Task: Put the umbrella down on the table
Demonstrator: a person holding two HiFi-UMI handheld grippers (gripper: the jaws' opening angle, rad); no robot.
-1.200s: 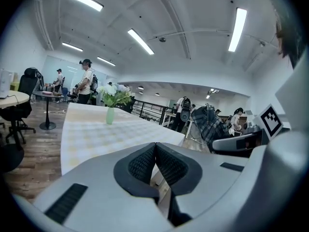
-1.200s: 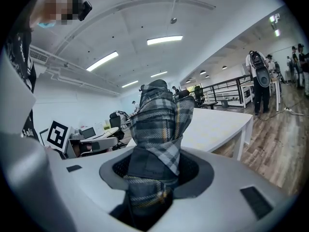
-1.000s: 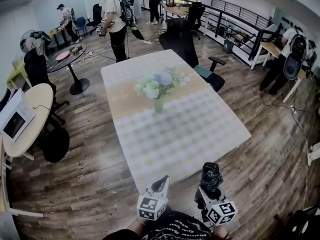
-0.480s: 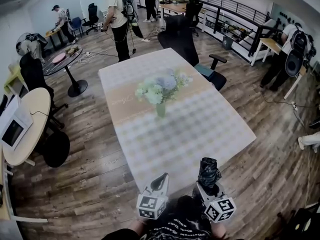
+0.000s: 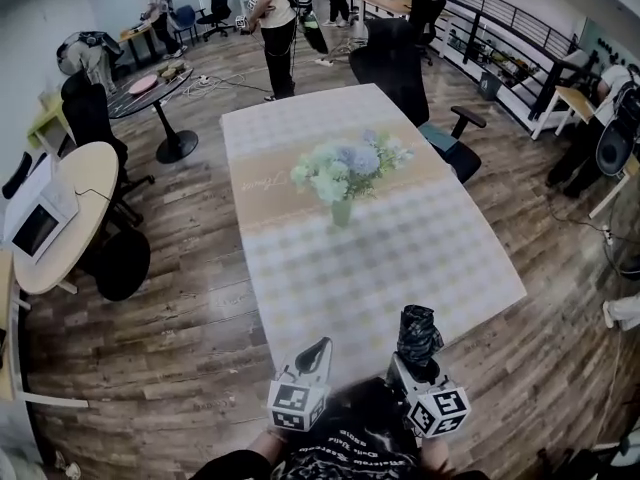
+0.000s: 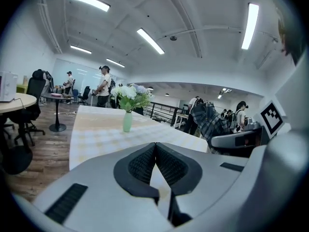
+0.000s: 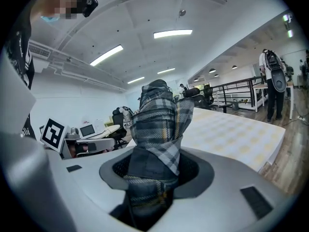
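A folded dark plaid fabric umbrella (image 5: 418, 336) stands upright, pinched low on its bundle between the jaws of the right gripper (image 5: 412, 366), at the near edge of a long desk covered in pale checked cloth (image 5: 400, 258). Just beside it, the left gripper (image 5: 318, 352) carries nothing, its jaws pressed together tip to tip and aimed over the same edge. Mid-desk, well apart from both, a pale green vase of white and blue flowers (image 5: 342, 178) sits on a tan runner (image 5: 262, 183). A black office chair (image 5: 400, 63) stands by the far corner, and a person in a white shirt (image 5: 278, 18) beyond the far end
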